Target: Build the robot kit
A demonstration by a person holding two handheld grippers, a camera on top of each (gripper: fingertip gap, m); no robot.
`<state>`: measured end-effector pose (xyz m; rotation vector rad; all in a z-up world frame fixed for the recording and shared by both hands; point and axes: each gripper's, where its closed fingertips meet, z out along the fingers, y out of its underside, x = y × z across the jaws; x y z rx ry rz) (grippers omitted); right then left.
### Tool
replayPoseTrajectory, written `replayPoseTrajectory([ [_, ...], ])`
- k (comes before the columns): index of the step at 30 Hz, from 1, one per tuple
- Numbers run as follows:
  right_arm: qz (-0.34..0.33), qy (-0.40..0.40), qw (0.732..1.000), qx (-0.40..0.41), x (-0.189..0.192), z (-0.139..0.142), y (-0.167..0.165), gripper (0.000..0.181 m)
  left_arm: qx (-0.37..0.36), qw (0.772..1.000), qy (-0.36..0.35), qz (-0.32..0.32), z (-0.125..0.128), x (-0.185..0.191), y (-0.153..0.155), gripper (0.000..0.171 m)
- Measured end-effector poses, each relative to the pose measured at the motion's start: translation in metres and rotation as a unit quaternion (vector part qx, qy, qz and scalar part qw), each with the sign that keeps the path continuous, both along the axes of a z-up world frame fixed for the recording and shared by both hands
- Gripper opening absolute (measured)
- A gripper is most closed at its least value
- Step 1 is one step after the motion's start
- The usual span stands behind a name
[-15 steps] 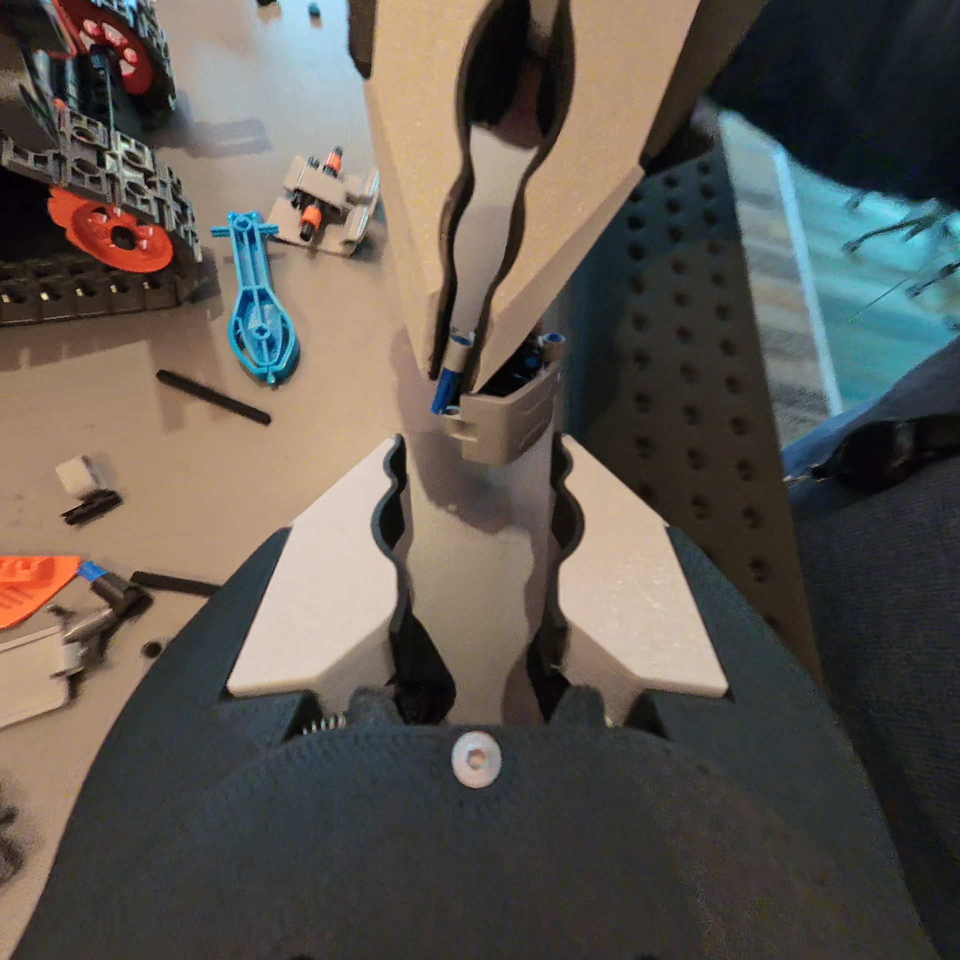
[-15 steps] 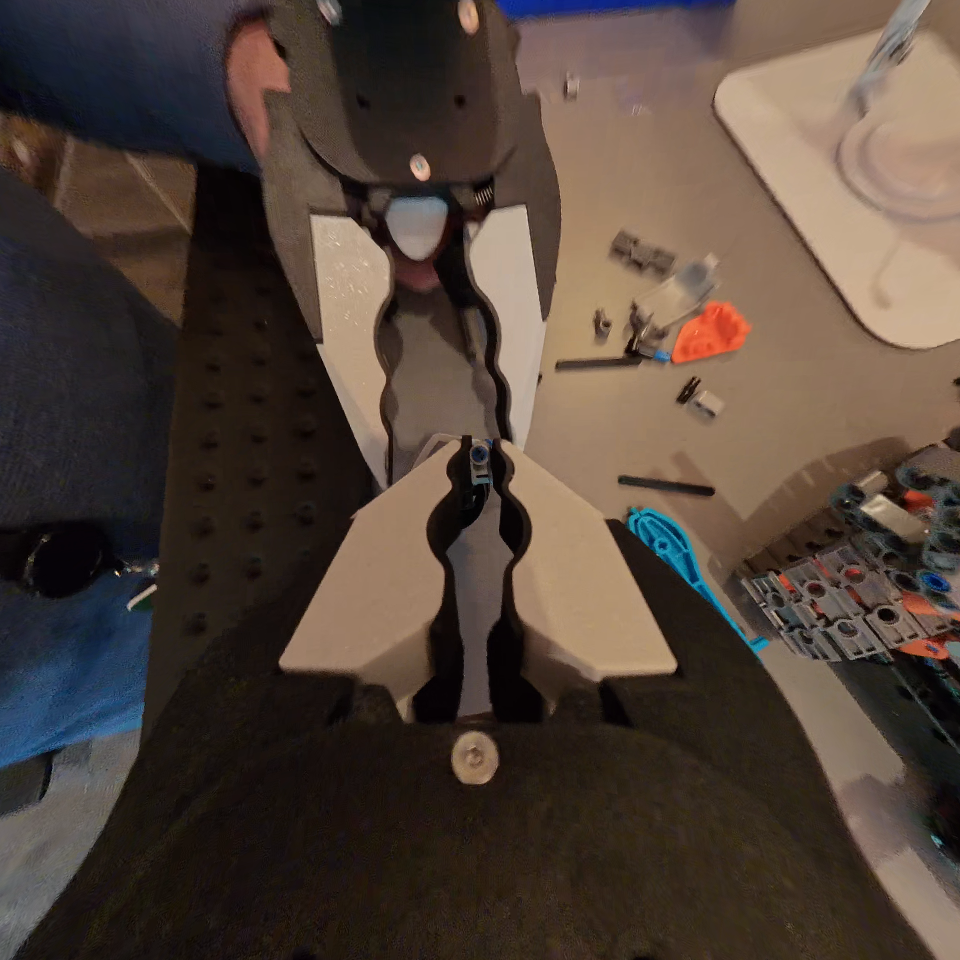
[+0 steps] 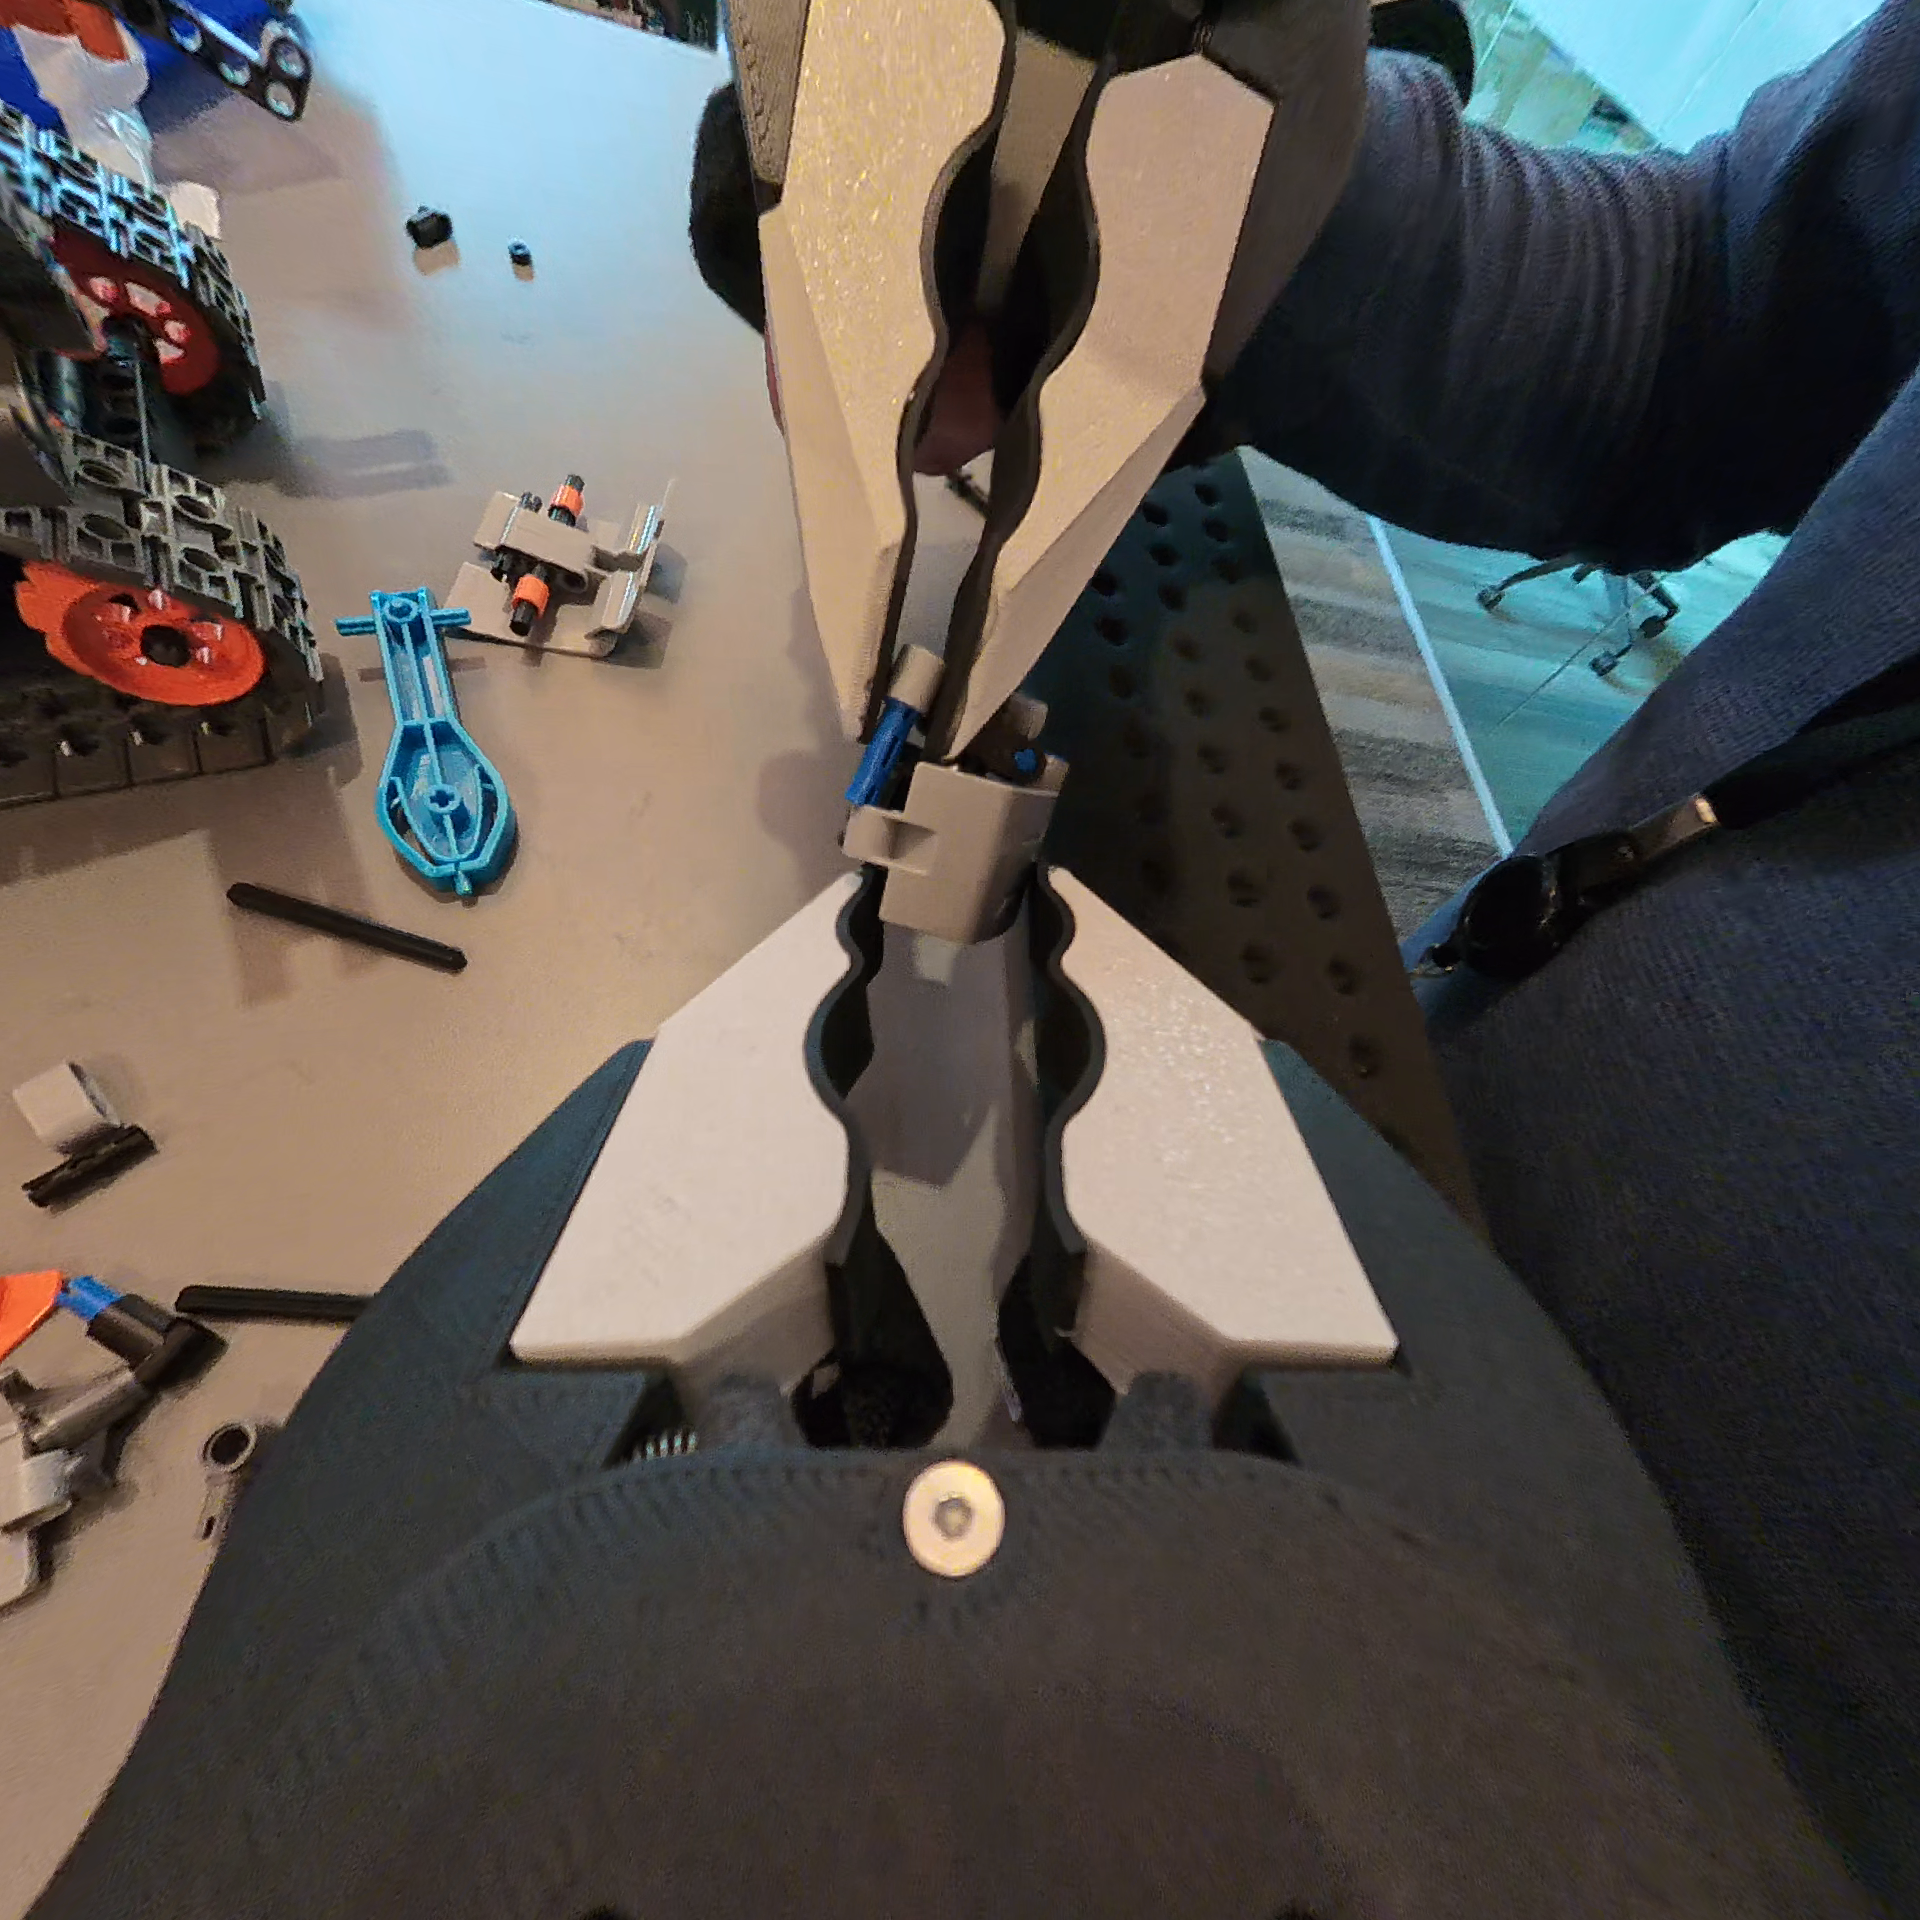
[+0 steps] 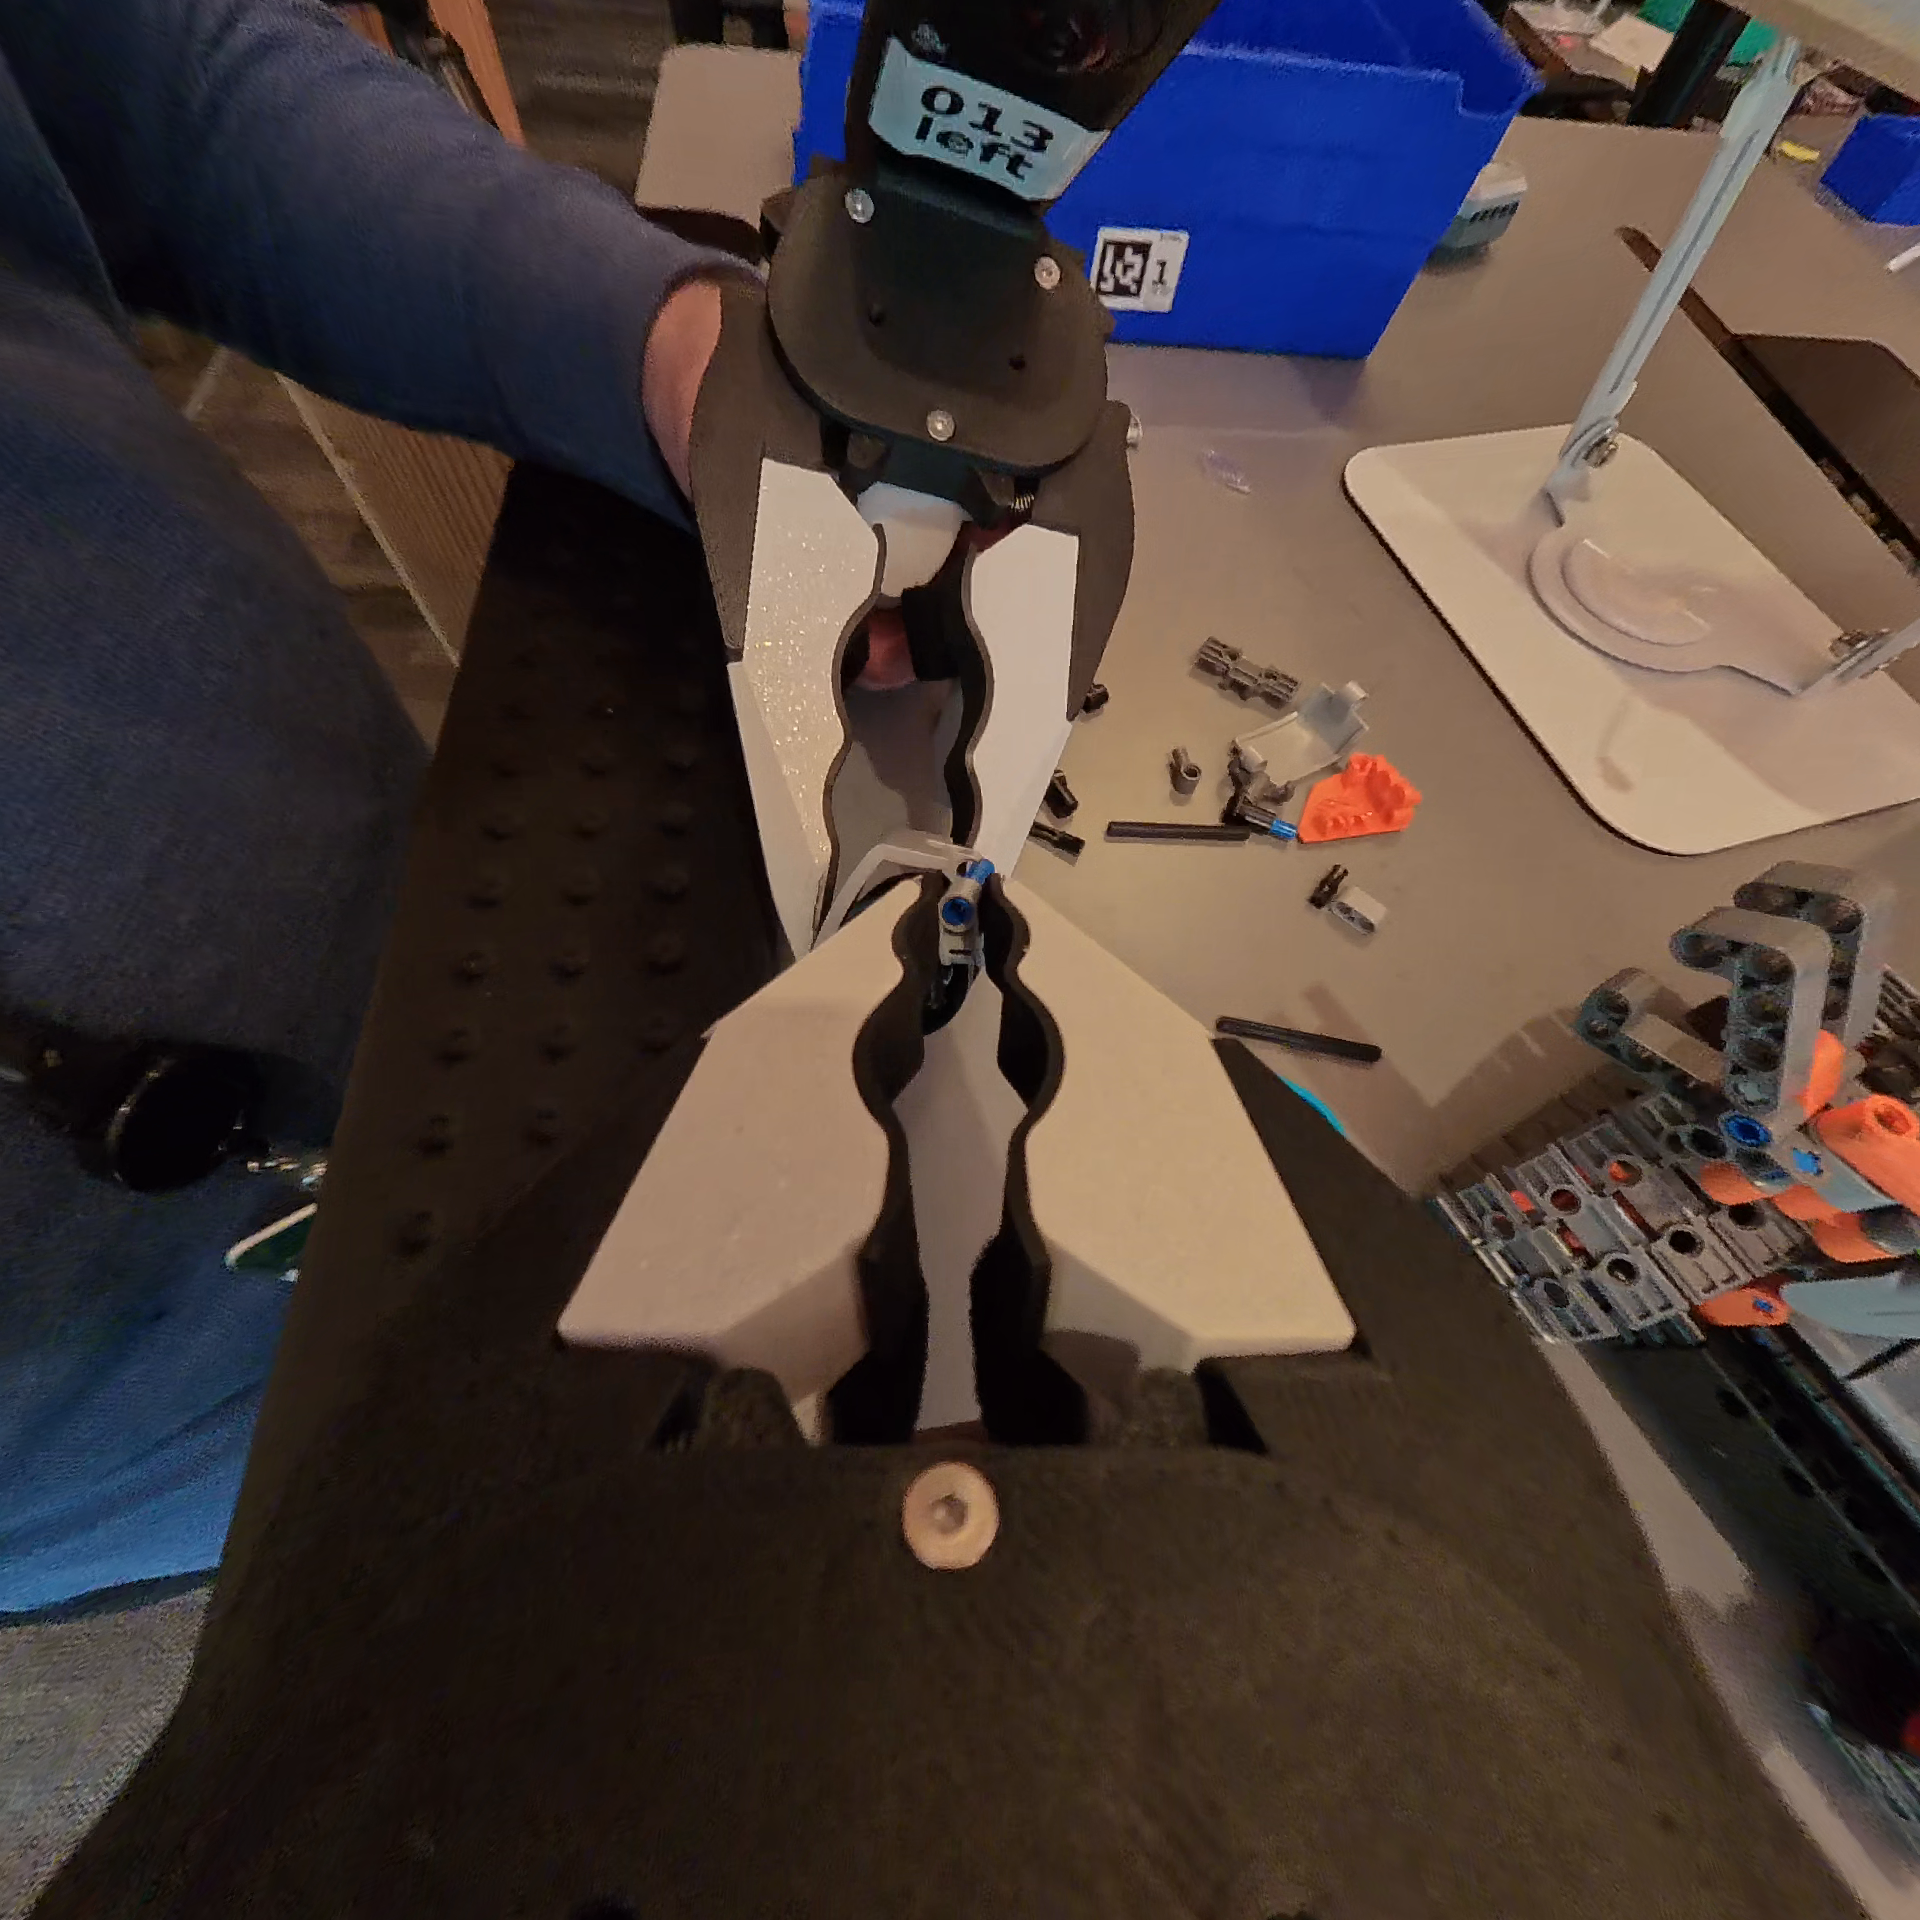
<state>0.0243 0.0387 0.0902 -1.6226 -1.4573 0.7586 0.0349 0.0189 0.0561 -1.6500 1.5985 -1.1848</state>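
Nearest in the left wrist view, the left gripper (image 3: 951, 894) has pale, grainy fingers with wavy black rubber inner edges, and its tips clamp the lower end of a grey plastic block (image 3: 951, 847), a boxy moulded piece with a small notch on its side. Just beyond, the right gripper (image 3: 920, 717) points down toward it, its tongs nearly together and pinching a small grey connector (image 3: 916, 675) with a blue pin (image 3: 881, 753) through it; the pin's long axis slants from the tongs toward the block's top edge. Whether pin and block touch is hard to make out, since dark parts crowd the block's open top. The right wrist view shows the same connector (image 4: 961, 914) end on between its fingertips, most of the block hidden behind them. Both grippers hover over the near edge of a matte grey table (image 3: 582, 395), beside a black perforated panel (image 3: 1205, 727). Farther left lie a thin black rod (image 3: 346, 928), a bright blue paddle-shaped tool (image 3: 436, 758) and a grey assembly with orange collars (image 3: 556, 566). Farthest, cut off by the frame, stands a tracked model (image 3: 135, 582) with orange wheels.
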Motion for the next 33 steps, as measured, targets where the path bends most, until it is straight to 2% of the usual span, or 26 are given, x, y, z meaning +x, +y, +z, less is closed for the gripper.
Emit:
replayPoseTrajectory([
  [8, 0.033, -0.012, 0.999, -0.013, 0.002, -0.010, -0.008, 0.005, 0.003, 0.999, 0.025, -0.020, -0.011, 0.001, -0.006, 0.025],
  [11, 0.036, -0.027, 0.999, -0.010, 0.003, -0.019, -0.011, 0.006, 0.036, 0.997, 0.055, -0.028, -0.021, 0.001, -0.006, 0.025],
  [17, 0.043, -0.060, 0.997, -0.001, 0.011, -0.037, -0.019, 0.006, 0.058, 0.992, 0.097, -0.051, -0.037, 0.004, -0.013, 0.024],
  [27, 0.070, -0.138, 0.987, 0.041, 0.018, -0.043, -0.022, 0.006, 0.068, 0.989, 0.113, -0.059, -0.042, 0.010, -0.013, 0.022],
  [31, 0.082, -0.118, 0.988, 0.048, 0.014, -0.031, -0.021, 0.007, 0.071, 0.990, 0.104, -0.066, -0.037, 0.013, -0.015, 0.013],
  [33, 0.083, -0.131, 0.987, 0.036, 0.017, -0.037, -0.017, 0.008, 0.089, 0.986, 0.121, -0.068, -0.043, 0.014, -0.014, 0.012],
])
